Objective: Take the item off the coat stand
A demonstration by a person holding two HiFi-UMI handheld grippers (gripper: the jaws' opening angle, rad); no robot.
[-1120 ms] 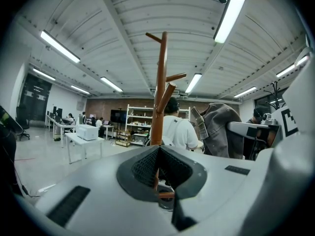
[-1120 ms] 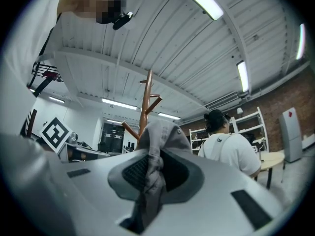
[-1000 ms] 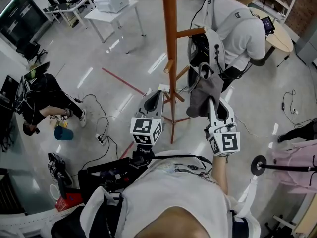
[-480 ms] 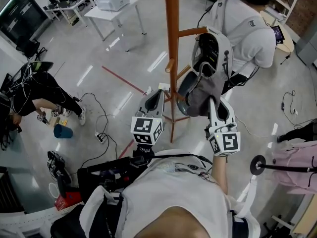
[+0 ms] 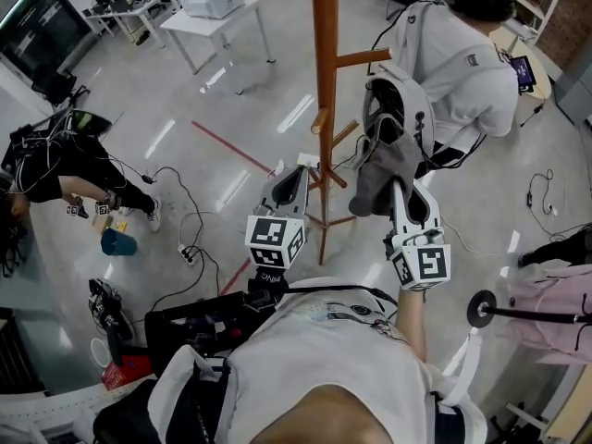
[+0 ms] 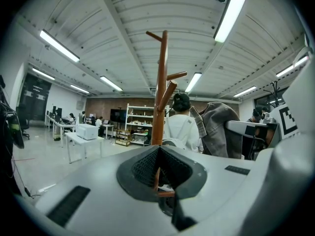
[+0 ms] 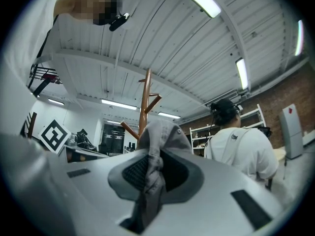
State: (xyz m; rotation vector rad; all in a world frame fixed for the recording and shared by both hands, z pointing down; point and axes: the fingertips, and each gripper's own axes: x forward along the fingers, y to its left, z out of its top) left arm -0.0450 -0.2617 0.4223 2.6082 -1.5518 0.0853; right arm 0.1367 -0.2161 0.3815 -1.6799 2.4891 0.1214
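The wooden coat stand (image 5: 323, 109) rises in front of me, with a side peg (image 5: 363, 59) pointing right. A grey cap (image 5: 387, 151) hangs just below and right of that peg; I cannot tell if it still touches it. My right gripper (image 5: 396, 191) is shut on the cap's lower edge. In the right gripper view the grey cloth (image 7: 162, 134) runs down between the jaws of the right gripper (image 7: 150, 173). My left gripper (image 5: 294, 178) is shut and holds nothing, left of the pole near its base. The left gripper (image 6: 158, 163) looks at the stand (image 6: 160, 92) and the cap (image 6: 216, 129).
A person in a white shirt (image 5: 458, 54) bends just behind the stand. A white table (image 5: 213, 21) stands at the back left. Cables (image 5: 185, 239) and a red tape line (image 5: 231, 151) cross the floor. Another person (image 5: 65, 169) crouches at the left.
The cap has turned and swung a little on the right gripper, showing more of its inside. Both grippers have barely moved. The person behind the stand has shifted.
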